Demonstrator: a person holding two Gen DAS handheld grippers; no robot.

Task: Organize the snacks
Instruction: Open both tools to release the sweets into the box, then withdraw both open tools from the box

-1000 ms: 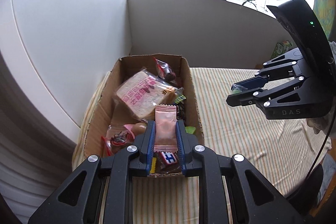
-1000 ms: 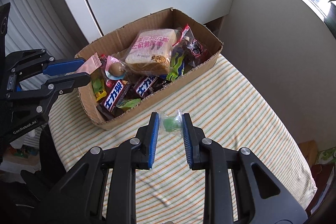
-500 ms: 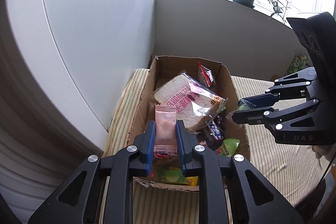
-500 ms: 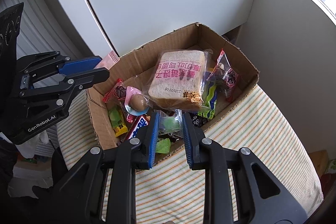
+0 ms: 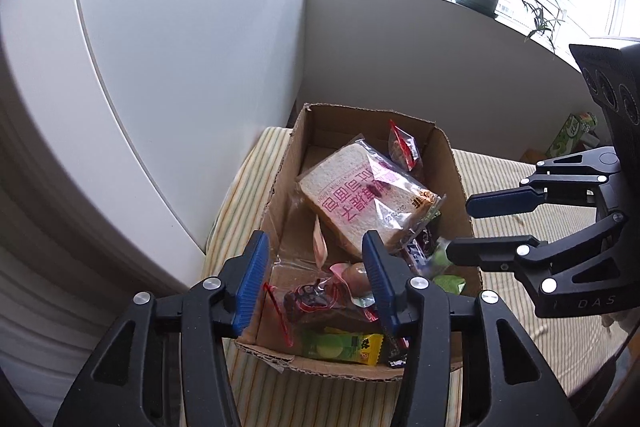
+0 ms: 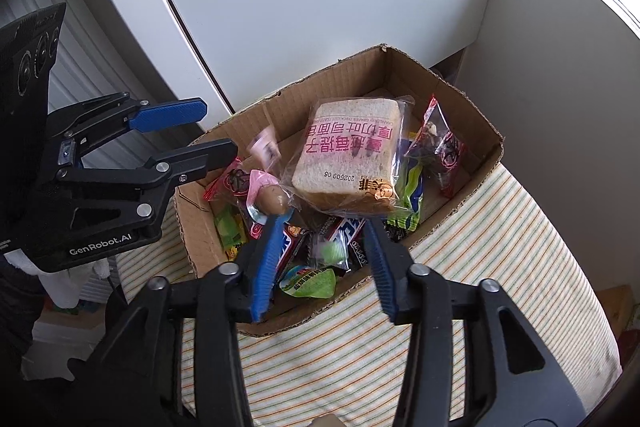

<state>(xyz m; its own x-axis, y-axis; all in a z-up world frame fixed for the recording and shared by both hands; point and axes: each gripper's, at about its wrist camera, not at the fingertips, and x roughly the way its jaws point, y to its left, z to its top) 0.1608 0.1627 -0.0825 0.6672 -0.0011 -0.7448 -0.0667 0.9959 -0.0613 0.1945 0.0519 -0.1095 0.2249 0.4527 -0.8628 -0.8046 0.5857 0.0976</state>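
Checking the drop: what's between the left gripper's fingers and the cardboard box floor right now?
Left wrist view: the left gripper jaws are opening with a pink wrapper loose between them, clear of both pads, over the cardboard box floor. Below lie a red-edged bag and a green-yellow packet.

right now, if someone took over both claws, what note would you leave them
Left claw: jaws opening over the box, pink packet dropping free.
Right claw: jaws opening over the box's near end, clear green packet falling between them.
In the box: bread, bars, other packets.
Done: both packets released.
Left: none seen on the striped cloth; check out of view.
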